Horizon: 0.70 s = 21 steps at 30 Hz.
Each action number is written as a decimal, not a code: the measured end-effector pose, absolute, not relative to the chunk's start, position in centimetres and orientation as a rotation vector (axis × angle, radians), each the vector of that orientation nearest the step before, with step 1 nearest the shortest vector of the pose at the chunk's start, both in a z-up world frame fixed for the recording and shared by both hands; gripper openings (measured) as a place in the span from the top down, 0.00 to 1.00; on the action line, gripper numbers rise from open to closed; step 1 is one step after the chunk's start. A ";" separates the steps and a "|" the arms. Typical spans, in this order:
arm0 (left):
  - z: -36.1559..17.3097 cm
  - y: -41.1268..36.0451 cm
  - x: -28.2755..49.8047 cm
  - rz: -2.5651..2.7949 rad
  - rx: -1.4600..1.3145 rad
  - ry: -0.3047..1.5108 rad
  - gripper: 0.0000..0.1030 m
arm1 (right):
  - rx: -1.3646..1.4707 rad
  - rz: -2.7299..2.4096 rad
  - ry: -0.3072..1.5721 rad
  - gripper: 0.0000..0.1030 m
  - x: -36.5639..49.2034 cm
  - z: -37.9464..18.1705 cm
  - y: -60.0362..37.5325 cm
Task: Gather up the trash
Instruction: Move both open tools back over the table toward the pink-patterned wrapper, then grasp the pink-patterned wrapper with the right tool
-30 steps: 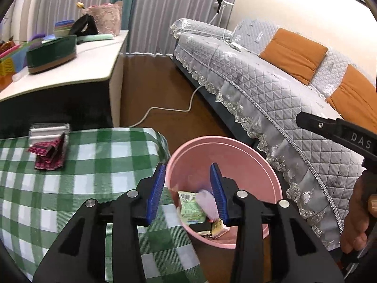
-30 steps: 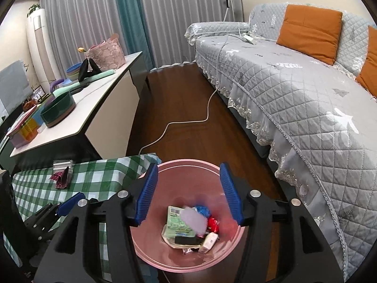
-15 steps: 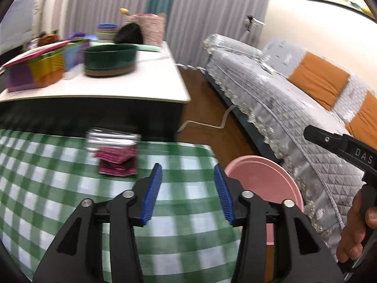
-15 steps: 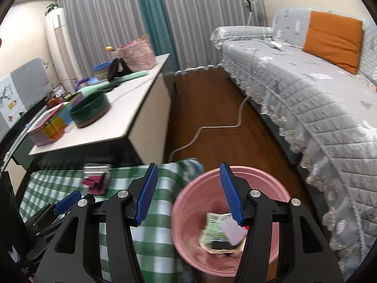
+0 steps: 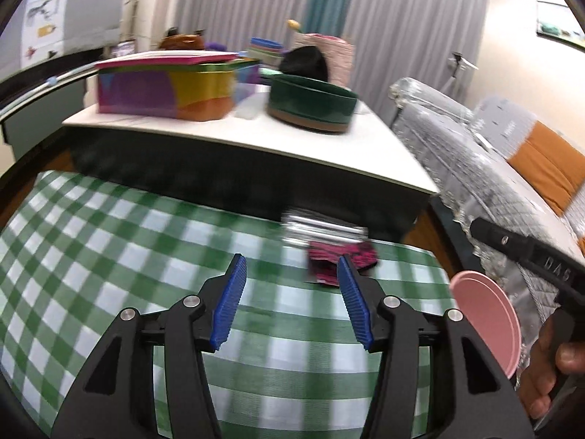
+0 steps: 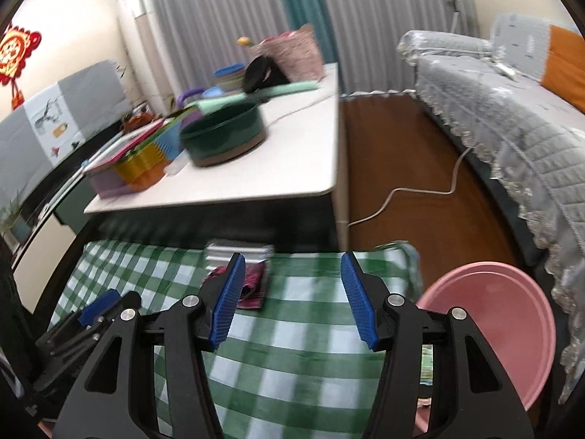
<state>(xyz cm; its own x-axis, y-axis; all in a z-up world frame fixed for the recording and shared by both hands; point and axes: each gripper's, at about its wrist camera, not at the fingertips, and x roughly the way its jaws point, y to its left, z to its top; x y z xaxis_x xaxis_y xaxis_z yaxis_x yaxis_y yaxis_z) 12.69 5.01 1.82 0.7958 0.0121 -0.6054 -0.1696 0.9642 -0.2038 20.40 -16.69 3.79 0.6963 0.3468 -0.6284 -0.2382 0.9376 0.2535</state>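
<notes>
A crumpled red-and-black wrapper [image 5: 342, 256] lies on the green checked tablecloth [image 5: 109, 274] near its far edge, with a silver foil packet [image 5: 321, 228] just behind it. My left gripper [image 5: 290, 303] hovers over the cloth, open and empty, with the wrapper just beyond its right fingertip. My right gripper [image 6: 290, 300] is also open and empty; the wrapper [image 6: 252, 283] and foil [image 6: 237, 250] sit by its left fingertip. The pink bin [image 6: 493, 322] stands right of the table, and its rim [image 5: 486, 322] shows in the left wrist view. Motion blurs both views.
A white side table [image 6: 274, 168] behind holds a dark green round tin [image 6: 223, 137], a colourful box [image 5: 164, 91] and a pink basket. A grey-covered sofa [image 6: 512, 117] with orange cushions runs along the right. A white cable [image 6: 420, 192] crosses the wooden floor.
Both grippers have swung left, away from over the pink bin and onto the checked cloth. The wrapper and foil packet now sit close ahead of them. The left jaws have widened.
</notes>
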 end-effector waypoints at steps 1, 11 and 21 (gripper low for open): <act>1.7 5.8 12.7 0.113 -0.259 0.646 0.50 | 0.154 0.334 0.737 0.47 20.6 3.5 -16.2; -0.3 9.0 13.6 0.158 -0.271 0.662 0.50 | 0.112 0.369 0.819 0.48 23.2 -0.8 -12.0; -1.2 8.9 15.4 0.169 -0.241 0.665 0.50 | 0.129 0.387 0.893 0.62 25.5 -3.3 -10.9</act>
<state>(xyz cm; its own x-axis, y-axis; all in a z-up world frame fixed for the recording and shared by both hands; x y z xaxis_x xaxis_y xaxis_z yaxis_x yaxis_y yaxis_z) 15.42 8.94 -1.16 0.7748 0.0782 -0.6273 -0.2316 0.9585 -0.1665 25.50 -10.86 -3.34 0.5630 0.3809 -0.7334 -0.2749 0.9232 0.2684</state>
